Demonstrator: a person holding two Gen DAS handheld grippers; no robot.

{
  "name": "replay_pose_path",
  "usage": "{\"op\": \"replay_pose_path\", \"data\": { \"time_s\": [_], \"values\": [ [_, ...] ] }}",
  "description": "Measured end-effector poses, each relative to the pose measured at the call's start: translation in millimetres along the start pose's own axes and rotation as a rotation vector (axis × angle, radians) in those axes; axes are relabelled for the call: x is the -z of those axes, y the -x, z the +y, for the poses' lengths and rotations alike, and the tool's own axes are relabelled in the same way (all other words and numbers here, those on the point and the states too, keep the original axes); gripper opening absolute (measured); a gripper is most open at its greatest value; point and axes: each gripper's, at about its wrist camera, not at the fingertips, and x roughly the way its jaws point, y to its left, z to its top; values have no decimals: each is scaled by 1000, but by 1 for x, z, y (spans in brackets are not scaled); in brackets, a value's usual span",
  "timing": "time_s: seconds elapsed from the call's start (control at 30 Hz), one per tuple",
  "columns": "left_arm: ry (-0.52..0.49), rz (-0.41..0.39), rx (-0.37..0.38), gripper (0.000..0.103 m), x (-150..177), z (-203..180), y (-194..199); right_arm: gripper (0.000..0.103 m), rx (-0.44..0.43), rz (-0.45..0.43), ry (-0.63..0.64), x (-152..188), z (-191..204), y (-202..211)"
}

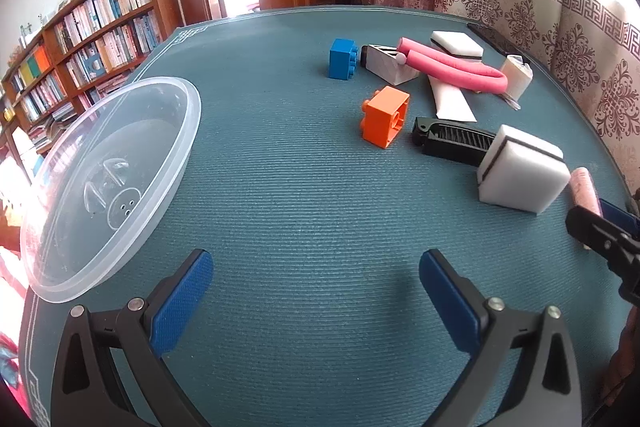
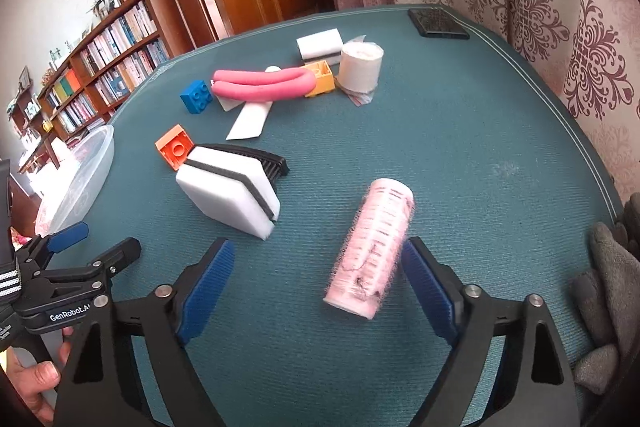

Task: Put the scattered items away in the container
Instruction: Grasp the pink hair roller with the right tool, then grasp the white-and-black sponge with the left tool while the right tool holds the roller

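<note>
Right wrist shows my right hand-held gripper (image 2: 316, 267) spread wide around the pink roller (image 2: 370, 247) on the worktop (image 2: 460, 147), left hand-held gripper (image 1: 316, 287) likewise apart.

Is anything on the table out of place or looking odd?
Yes. The clear container overhangs the table's left edge and holds nothing, while the items lie scattered. The pink hair roller lies on its side between the right gripper's open fingers.

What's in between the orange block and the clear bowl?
Nothing: only bare teal tabletop between orange block and clear bowl, in the left wrist view.
</note>
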Motion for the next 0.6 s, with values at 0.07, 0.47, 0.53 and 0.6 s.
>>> {"op": "replay_pose_path", "data": {
  "time_s": [0.07, 0.47, 0.53, 0.6],
  "values": [
    [-2, 2, 1, 103, 0, -1, 1, 75, 31, 18, 2, 0, -1, -4],
    [8, -18, 96, 103, -8, -23, 13, 31, 61, 11, -16, -1, -26, 1],
    [-6, -34, 115, 103, -12, -32, 17, 31, 58, 6, -17, 1, -29, 4],
    [-26, -53, 130, 103, -17, -42, 21, 31, 53, 2, -28, 1, -33, 7]
  ]
}}
